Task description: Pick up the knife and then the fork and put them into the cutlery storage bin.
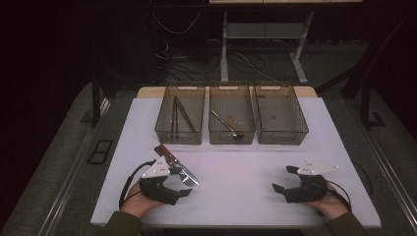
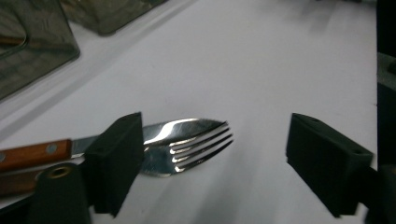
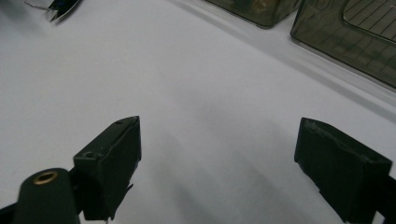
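Left tongs (image 2: 212,158) open, fork (image 2: 191,149) and knife (image 2: 159,133) by 1 jaw, unheld

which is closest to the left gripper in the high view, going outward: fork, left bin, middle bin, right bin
From the left gripper:
1. fork, at its jaws
2. left bin, straight behind
3. middle bin, behind and rightward
4. right bin, far right
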The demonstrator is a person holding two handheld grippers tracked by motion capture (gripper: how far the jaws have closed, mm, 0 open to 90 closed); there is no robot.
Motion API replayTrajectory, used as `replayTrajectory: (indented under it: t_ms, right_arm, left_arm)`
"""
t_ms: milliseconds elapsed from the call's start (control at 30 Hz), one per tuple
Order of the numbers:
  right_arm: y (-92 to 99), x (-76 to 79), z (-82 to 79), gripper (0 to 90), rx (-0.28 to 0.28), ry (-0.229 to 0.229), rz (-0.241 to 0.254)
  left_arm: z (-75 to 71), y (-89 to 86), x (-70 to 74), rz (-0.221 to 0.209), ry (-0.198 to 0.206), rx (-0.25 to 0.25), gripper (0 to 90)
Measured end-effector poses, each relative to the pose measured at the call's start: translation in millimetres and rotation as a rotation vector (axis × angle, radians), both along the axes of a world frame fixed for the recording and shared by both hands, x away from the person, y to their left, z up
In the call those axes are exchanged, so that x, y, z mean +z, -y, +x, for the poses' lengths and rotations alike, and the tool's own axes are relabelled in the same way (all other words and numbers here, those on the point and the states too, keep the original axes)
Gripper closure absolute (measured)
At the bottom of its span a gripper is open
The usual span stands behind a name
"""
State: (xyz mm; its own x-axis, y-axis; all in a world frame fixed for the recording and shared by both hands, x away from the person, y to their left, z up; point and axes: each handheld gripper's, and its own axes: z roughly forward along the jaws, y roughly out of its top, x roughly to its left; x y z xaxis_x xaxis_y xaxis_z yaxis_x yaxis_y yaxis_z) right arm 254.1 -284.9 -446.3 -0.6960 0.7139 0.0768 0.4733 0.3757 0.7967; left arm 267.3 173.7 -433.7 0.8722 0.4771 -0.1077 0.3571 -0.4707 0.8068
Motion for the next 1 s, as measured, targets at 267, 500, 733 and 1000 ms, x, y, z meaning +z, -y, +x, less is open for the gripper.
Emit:
replayTrajectory:
  t_ms: [267, 500, 733, 1000]
  right_arm:
    - [-0.8, 0.0, 0.5, 14.8, 0.001, 0.0, -0.003]
    - [-1.6, 0.2, 0.4, 14.8, 0.012, 0.001, -0.007]
    - [-3.8, -0.6, 0.5, 14.8, 0.015, -0.004, -0.014]
    - [-3.9, -0.8, 0.6, 14.8, 0.014, -0.003, -0.017]
  left_arm:
    - [1.1, -7.9, 0.8, 0.08, -0.012, -0.024, 62.7]
    - [6.5, -11.3, 0.0, 0.109, -0.054, 0.007, 88.9]
    - [11.2, -5.9, -7.1, 0.141, -0.081, -0.02, 89.1]
    - [13.3, 2.3, -11.8, 0.147, -0.098, -0.055, 89.0]
